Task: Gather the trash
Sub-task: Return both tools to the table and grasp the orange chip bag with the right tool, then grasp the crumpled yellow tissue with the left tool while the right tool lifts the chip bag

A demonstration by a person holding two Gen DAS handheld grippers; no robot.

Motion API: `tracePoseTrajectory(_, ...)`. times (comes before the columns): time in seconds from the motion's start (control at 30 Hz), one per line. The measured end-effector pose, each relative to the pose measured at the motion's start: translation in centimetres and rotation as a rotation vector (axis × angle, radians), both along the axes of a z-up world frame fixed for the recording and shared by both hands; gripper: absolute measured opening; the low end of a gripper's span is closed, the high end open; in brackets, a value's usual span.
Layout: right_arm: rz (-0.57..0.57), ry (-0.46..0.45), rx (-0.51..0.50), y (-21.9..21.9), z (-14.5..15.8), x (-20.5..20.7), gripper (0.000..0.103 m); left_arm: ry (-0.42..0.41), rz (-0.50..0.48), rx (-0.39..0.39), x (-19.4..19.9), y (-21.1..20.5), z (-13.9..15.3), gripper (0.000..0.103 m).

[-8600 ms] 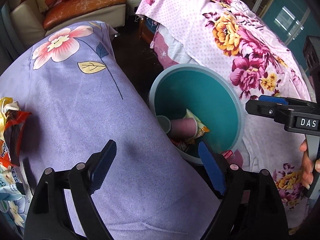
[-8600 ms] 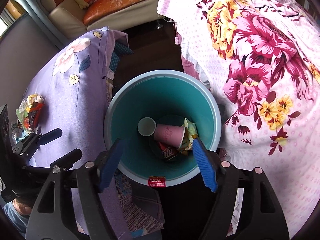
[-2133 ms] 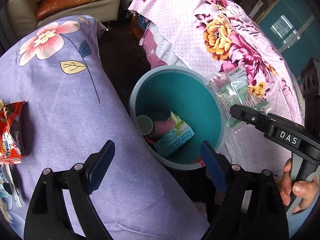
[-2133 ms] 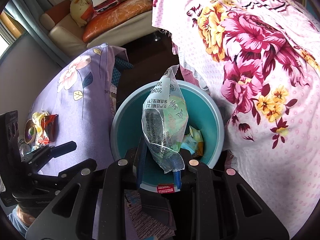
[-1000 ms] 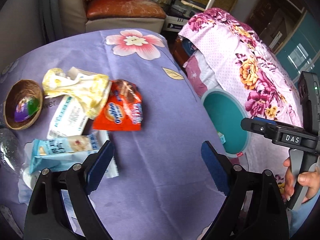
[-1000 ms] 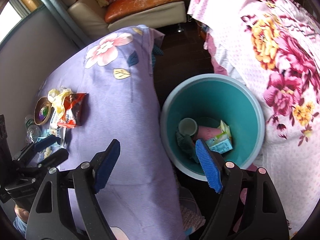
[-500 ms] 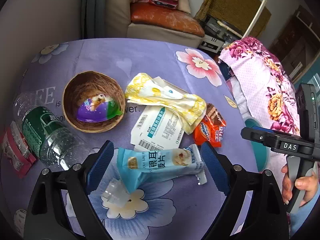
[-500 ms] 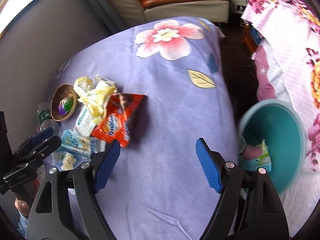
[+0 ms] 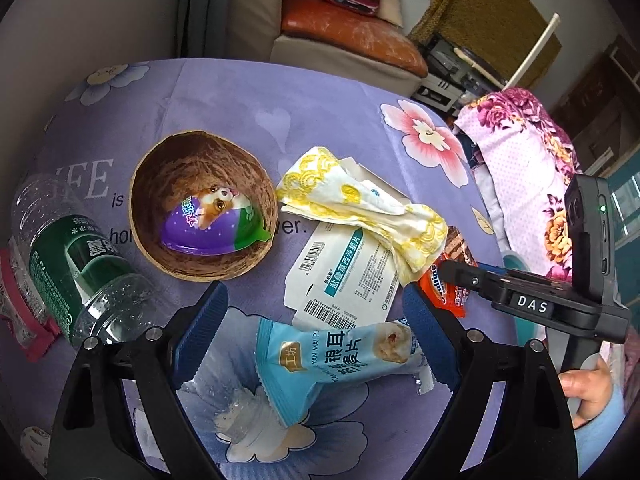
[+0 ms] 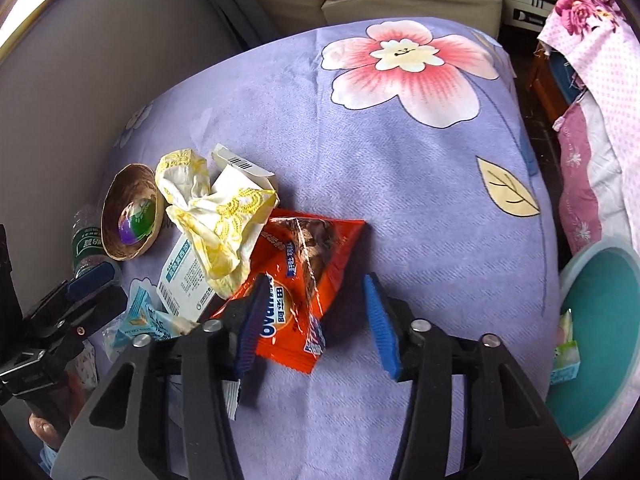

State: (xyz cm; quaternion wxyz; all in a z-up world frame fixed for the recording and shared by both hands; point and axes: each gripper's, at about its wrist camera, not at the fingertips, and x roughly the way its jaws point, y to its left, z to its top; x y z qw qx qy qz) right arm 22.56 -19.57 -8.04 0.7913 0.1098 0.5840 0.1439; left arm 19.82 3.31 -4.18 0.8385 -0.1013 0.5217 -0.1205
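The right tongs (image 10: 316,320), just closing in, straddle the orange snack packet (image 10: 300,280) at lower centre; contact is unclear. The left tongs (image 9: 316,316) gape wide over a blue wrapper (image 9: 336,356). The teal bin (image 10: 600,320) is cut off at right.

Between the right gripper's blue fingers (image 10: 250,322) lies an orange snack packet (image 10: 298,280), flat on the cloth, its crimped lower end just past the left pad and its far corner pointing away beyond the fingertips. Ahead and left of those fingers a crumpled yellow-and-white wrapper (image 10: 212,216) drapes over a flattened white medicine box (image 10: 182,276). Between the left gripper's fingers (image 9: 202,322) lies a light blue snack pouch (image 9: 332,356), slightly puffed, lengthwise across the gap. A teal bin (image 10: 596,332) stands off to the right of the right fingers, holding a small carton.
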Motion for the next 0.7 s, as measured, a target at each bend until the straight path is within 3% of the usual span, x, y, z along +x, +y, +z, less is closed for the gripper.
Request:
tracePoseTrajectory(0.07, 0.009, -0.011, 0.007, -0.2, 0.0, -0.1, 0.013, 0.000, 0.004, 0.000, 0.2, -0.3, 0.0, 0.089)
tracePoseTrajectory(0.13, 0.014, -0.038, 0.008, -0.5, 0.4, -0.5, 0.005, 0.002, 0.009, -0.006, 0.5, -0.8, 0.1, 0.089)
tracePoseTrajectory(0.3, -0.011, -0.058, 0.000, -2.2, 1.2, -1.6, 0.003, 0.008, 0.024, -0.028, 1.4, -3.0, 0.2, 0.089)
tracePoseTrajectory(0.47, -0.045, -0.075, -0.021, -4.5, 1.5, -2.9, 0.003, 0.017, 0.116, -0.059, 3.3, -4.6, 0.1, 0.089)
tracePoseTrajectory(0.63, -0.064, -0.083, -0.010, -5.9, 1.8, -3.7, 0.003, 0.014, 0.155, -0.017, 4.9, -6.4, -0.5, 0.088)
tracePoseTrajectory(0.7, -0.071, -0.087, -0.004, -6.5, 2.0, -4.1, 0.003, 0.025, 0.162, 0.006, 5.1, -6.9, -1.2, 0.081)
